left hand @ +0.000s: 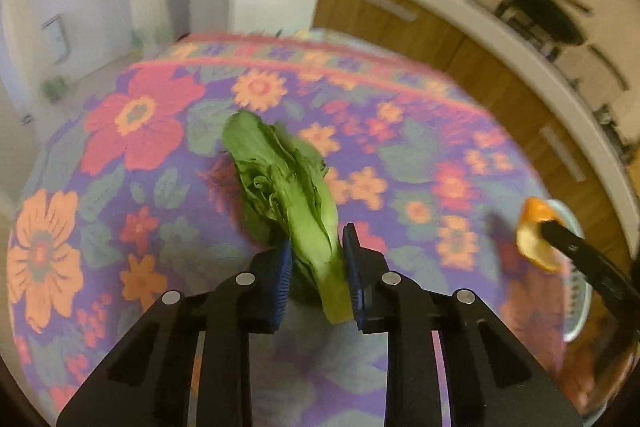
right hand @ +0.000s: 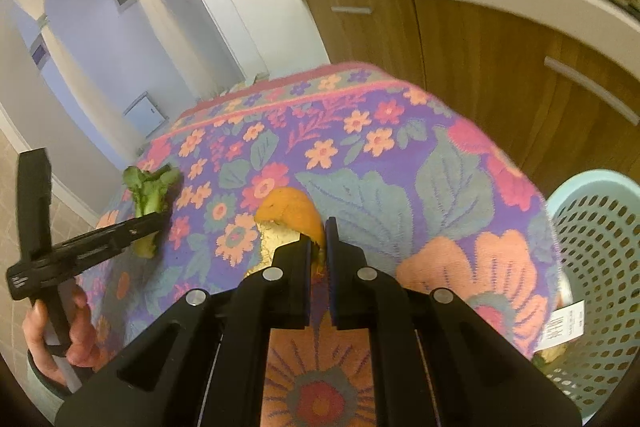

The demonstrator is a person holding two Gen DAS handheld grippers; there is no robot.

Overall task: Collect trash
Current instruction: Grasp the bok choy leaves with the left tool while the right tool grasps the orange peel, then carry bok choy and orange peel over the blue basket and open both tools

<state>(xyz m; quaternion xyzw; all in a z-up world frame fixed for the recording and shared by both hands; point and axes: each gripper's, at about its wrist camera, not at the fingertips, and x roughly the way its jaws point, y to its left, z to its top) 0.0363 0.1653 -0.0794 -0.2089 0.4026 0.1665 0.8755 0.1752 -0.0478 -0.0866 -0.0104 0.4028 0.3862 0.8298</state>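
A leafy green vegetable (left hand: 280,179) lies lengthwise over the flowered tablecloth (left hand: 400,155), its pale stalk end toward the camera. My left gripper (left hand: 316,243) is shut on that stalk, a blue pad against each side. From the right wrist view the same vegetable (right hand: 150,187) sticks up out of the left gripper (right hand: 156,223). My right gripper (right hand: 318,227) is shut on a piece of orange peel (right hand: 288,211), held above the cloth. That peel (left hand: 536,231) also shows at the right edge of the left wrist view.
A pale blue perforated basket (right hand: 600,227) stands beside the table at the right, with a label and some scraps inside. Wooden cabinets (right hand: 480,67) under a white counter run behind the table. A person's hand (right hand: 76,339) holds the left gripper's handle.
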